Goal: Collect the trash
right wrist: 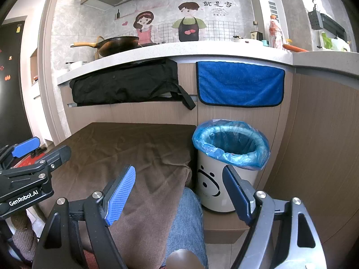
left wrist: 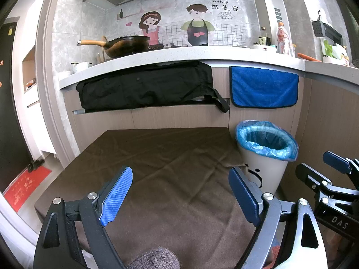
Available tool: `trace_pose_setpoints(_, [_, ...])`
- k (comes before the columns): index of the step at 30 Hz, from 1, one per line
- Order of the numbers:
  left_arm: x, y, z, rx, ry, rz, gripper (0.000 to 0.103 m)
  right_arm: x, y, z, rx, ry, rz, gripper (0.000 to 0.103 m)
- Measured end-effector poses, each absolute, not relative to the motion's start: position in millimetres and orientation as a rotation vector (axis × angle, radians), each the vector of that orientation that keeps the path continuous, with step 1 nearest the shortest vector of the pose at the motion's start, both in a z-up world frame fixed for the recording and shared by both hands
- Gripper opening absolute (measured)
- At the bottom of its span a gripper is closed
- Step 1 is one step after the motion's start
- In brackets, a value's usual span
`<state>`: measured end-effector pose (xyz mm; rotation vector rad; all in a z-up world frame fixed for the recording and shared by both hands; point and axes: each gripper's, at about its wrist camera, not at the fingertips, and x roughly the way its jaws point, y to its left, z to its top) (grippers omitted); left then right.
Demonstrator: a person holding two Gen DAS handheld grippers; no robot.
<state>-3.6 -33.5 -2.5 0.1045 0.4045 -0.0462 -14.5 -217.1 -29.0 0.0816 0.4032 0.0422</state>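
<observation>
A white trash bin [left wrist: 262, 170] with a blue plastic liner and a drawn face stands on the floor at the right edge of a low table under a brown cloth [left wrist: 161, 163]. The same bin [right wrist: 224, 179] shows in the right wrist view. My left gripper [left wrist: 179, 197] hovers open over the cloth, nothing between its blue pads. My right gripper [right wrist: 179, 195] is open too, held over a person's knee in blue jeans [right wrist: 186, 224], with the bin just beyond its right finger. No loose trash shows on the cloth.
A kitchen counter [left wrist: 202, 56] runs behind the table, carrying a wok [left wrist: 125, 44] and bottles [left wrist: 283, 38]. A black bag [left wrist: 145, 87] and a blue towel [left wrist: 264, 87] hang on the cabinet front. A red mat [left wrist: 24, 188] lies on the floor at left.
</observation>
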Motion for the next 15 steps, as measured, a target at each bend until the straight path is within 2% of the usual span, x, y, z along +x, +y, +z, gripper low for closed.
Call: trace_pose_setpoints(15, [-4.4,-36.3,-3.5,0.103,0.417,-0.059,0.087,-13.2,-219.7,-27.7,0.081,0.398,0.044,0.077])
